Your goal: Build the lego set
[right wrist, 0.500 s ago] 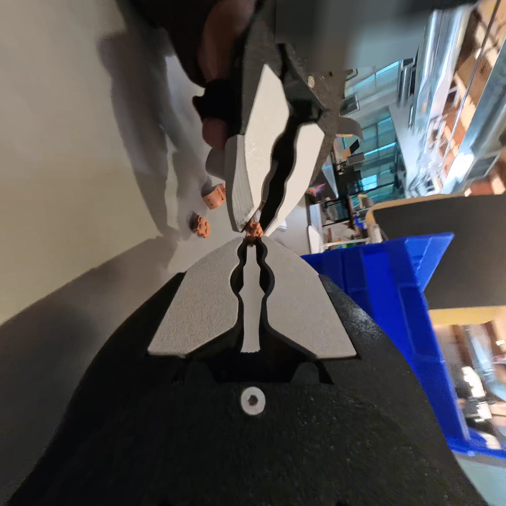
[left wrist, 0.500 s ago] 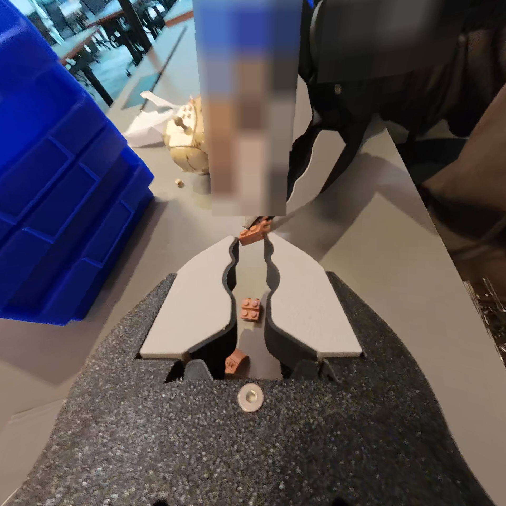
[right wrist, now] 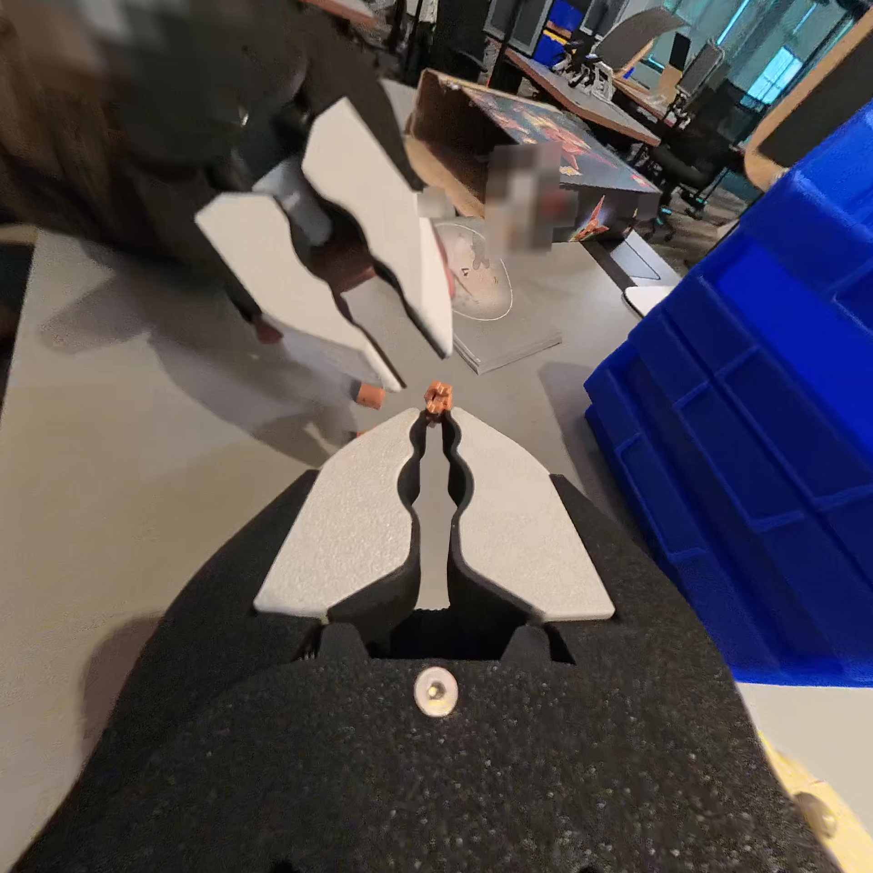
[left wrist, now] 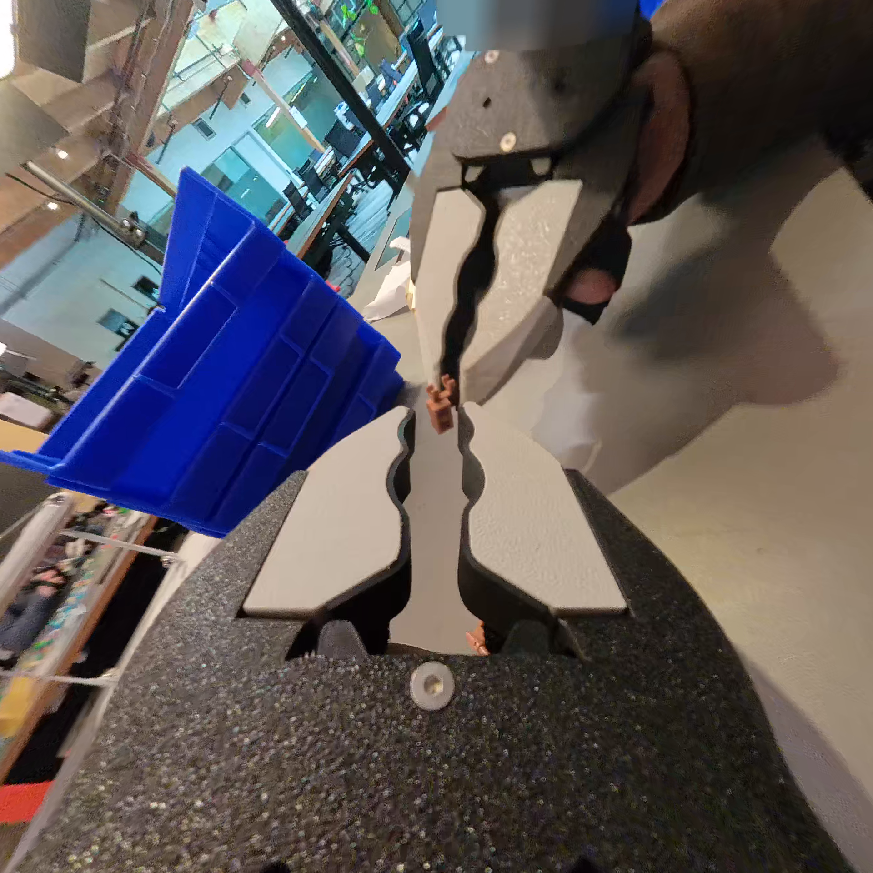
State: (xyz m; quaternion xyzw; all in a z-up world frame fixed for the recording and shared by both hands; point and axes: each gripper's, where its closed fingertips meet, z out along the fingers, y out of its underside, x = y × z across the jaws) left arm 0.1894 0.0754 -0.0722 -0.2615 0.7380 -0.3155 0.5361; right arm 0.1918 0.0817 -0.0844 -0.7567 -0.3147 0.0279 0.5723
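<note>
A small brown lego piece [right wrist: 438, 399] is pinched between the tips of my right gripper [right wrist: 437, 415], above the grey table [right wrist: 118, 472]. In the left wrist view the same piece [left wrist: 441, 408] hangs from the right gripper [left wrist: 446, 380], just ahead of my left gripper [left wrist: 435, 418]. The left gripper is open and empty, with its jaws apart on either side of the piece and not touching it. In the right wrist view the left gripper [right wrist: 420, 368] hovers tilted just beyond the piece.
A blue bin [left wrist: 226, 401] stands close by and also shows in the right wrist view [right wrist: 756, 425]. A loose brown brick [right wrist: 371, 394] lies on the table under the left gripper. A lego box [right wrist: 543, 141] and a booklet with a clear bag [right wrist: 486, 302] are farther back. Both grippers' tips are close together, under 4 cm apart.
Both grippers have turned and swung, so the views are rotated. The left gripper has come off the brown piece and lifted away from the loose bricks. The right gripper keeps hold of the piece.
</note>
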